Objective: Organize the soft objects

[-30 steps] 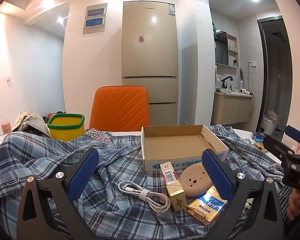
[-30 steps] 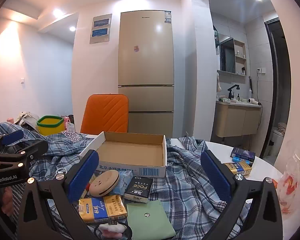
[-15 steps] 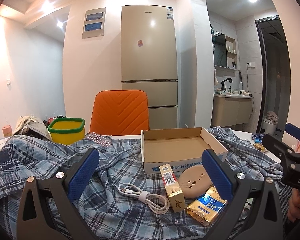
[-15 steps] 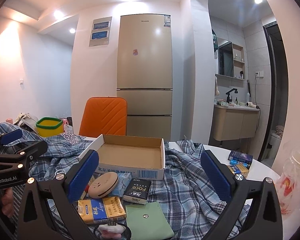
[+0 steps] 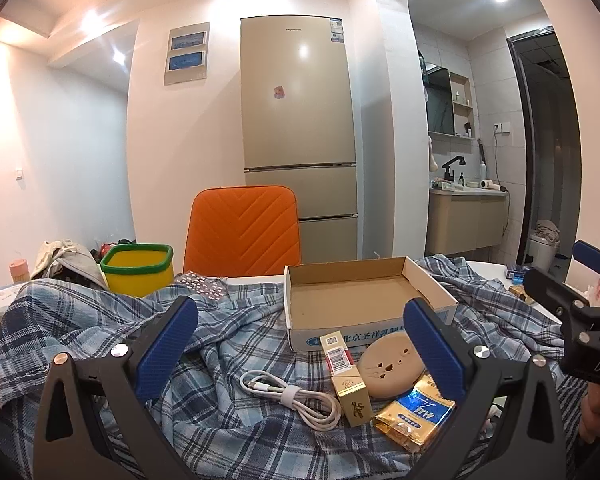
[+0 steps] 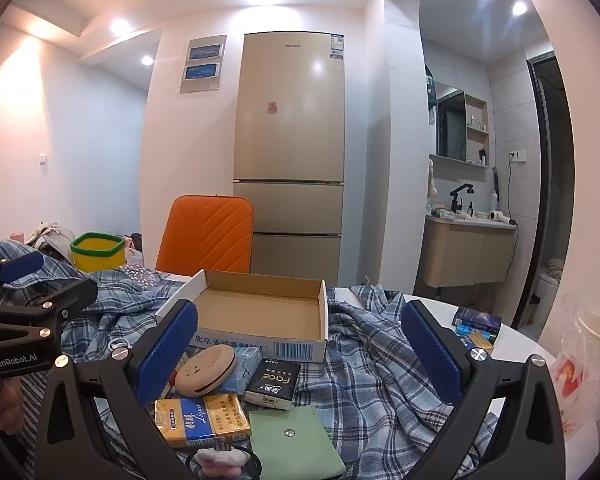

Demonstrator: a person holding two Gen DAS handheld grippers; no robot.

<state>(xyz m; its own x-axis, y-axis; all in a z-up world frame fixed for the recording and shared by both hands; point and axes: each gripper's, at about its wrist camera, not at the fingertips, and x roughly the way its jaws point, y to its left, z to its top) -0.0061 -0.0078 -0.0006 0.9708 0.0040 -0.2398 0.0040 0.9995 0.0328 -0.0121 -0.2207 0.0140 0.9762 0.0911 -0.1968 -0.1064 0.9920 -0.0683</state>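
A blue plaid cloth [image 5: 80, 320] lies rumpled over the table, under an open cardboard box [image 5: 340, 338]. In front of the box lie a white cable [image 5: 288, 396], a round beige case [image 5: 388, 364] and a gold-blue pack [image 5: 416, 412]. The right wrist view adds a green pouch [image 6: 292, 440], a black tissue pack [image 6: 274, 380], a pale blue tissue pack [image 6: 246, 364] and a pink-white fluffy piece [image 6: 220, 460]. My left gripper [image 5: 300, 344] hangs open above the cable. My right gripper [image 6: 300, 344] is open above the tissue packs. Neither holds anything.
A yellow bin with a green rim [image 5: 138, 270] and a heap of clothes [image 5: 60, 256] stand at the back left. An orange chair [image 5: 242, 232] is behind the table, a fridge [image 5: 298, 120] beyond it. A bagged cup [image 6: 588, 352] and small boxes [image 6: 476, 324] sit at the right.
The scene sits a little lower in both views, so both grippers have tipped up slightly. The jaws stay open and nothing on the table has moved.
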